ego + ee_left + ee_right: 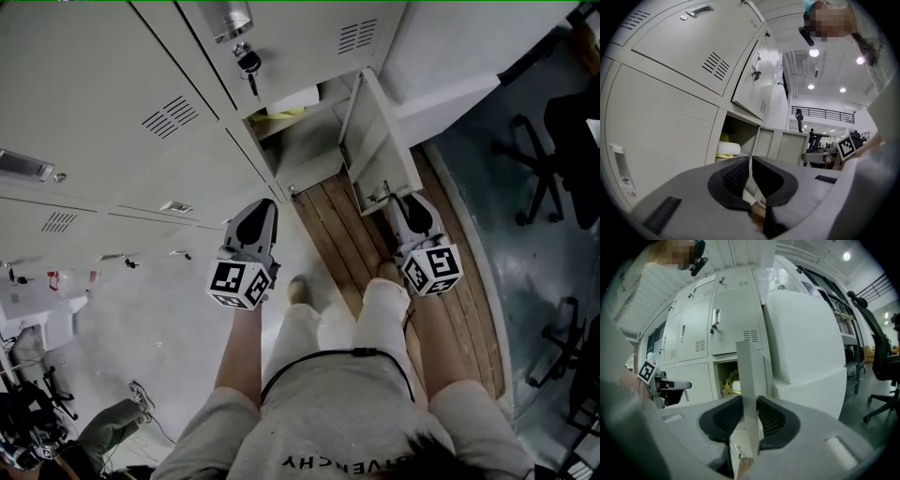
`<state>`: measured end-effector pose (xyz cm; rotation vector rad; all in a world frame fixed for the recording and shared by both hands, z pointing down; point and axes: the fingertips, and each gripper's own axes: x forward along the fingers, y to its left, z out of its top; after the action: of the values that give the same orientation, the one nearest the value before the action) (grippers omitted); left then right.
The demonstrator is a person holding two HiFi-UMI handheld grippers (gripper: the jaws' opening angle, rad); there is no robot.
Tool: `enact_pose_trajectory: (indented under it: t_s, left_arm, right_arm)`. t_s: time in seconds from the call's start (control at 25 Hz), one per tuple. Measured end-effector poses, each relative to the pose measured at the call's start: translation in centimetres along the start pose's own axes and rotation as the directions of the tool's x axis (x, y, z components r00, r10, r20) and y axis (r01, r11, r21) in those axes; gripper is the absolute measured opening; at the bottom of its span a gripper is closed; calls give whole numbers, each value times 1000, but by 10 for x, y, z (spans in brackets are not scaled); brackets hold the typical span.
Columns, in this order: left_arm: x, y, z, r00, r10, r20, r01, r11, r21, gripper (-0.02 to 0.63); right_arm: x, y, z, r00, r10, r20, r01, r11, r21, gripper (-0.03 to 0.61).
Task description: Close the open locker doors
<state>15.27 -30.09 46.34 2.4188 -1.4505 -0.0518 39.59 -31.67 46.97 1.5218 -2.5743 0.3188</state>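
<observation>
My right gripper point(751, 405) is clamped on the free edge of the open locker door point(373, 141), which stands out from the cabinet at the upper centre of the head view. My left gripper point(751, 162) has its jaws narrowed almost together and empty, near the closed lockers point(112, 112) at the left.

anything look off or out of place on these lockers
One low locker door stands swung out while its neighbours sit shut, showing yellow and white items inside. The right claw is clamped on its edge.
</observation>
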Motion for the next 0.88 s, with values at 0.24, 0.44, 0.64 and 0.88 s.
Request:
enact_pose_trajectory:
  t_s: [0.24,0.44,0.64,0.88]
  left_arm:
    - [-12,14,3,1000,7,11,-7,1000,-8,18]
    - [-22,28,5,1000,23,17,-22,1000,-14,18]
    - [-32,45,6,999,44,16,-44,999,-16,18]
    - [-37,62,9,998,57,21,-56,998,-19,18]
  right_arm:
    - [12,32,-1,999,40,-13,-40,999,-18,109]
    - [25,58,-2,997,80,-21,-81,996,-37,117]
    - [41,83,-1,993,114,-23,-115,992,-51,126]
    - [59,105,0,990,142,-23,-143,988,-58,140]
